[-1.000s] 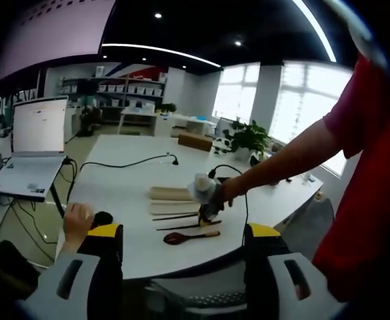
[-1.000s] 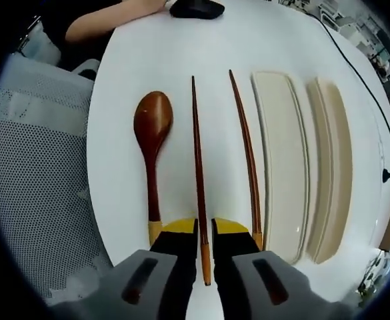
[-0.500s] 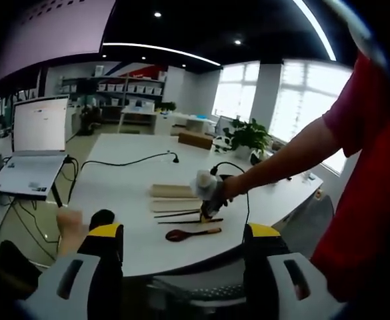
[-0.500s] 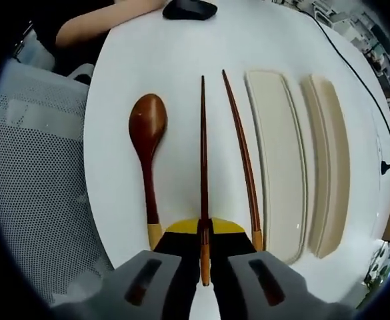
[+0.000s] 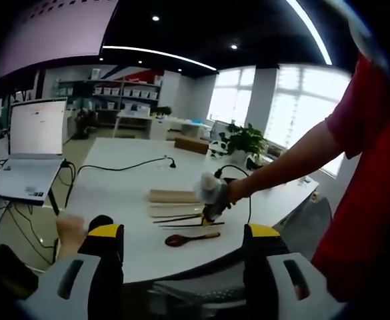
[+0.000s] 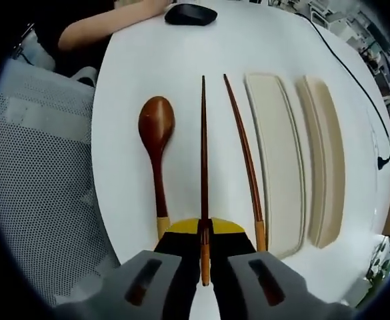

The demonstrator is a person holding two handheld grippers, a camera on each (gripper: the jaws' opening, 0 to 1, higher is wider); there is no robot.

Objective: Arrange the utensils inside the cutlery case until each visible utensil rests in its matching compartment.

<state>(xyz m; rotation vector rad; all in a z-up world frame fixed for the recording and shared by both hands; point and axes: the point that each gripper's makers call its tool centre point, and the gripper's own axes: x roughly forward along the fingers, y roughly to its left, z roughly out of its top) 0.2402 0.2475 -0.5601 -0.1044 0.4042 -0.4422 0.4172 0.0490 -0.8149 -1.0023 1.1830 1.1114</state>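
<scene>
At the table's near edge in the right gripper view, the right gripper [image 6: 205,235] has its yellow-tipped jaws pinched tight on the handle end of one dark wooden chopstick [image 6: 203,153], which runs straight away across the white table [image 6: 181,53]. Just to one side of it lies the wooden spoon [image 6: 156,137], bowl pointing away, its pale handle tip close to the table's edge and the mesh chair [image 6: 38,187] beyond the rim. On the other side lies the second chopstick [image 6: 243,157], angled slightly, its handle end just beside the cutlery case [image 6: 278,160], a long cream tray lying parallel to the utensils. Beside that lies the lid [image 6: 328,160], of the same cream colour. Bare tabletop opens beyond the utensil tips, up to a black mouse [image 6: 191,13] and a person's forearm [image 6: 105,27] at the far edge, and a black cable [image 6: 355,73] trails along the far corner past the lid. In the left gripper view, the left gripper [image 5: 181,233] hangs off the table, well back from its edge, its jaws spread wide with nothing between them; beyond it, a laptop [image 5: 31,150] sits on a separate surface.
</scene>
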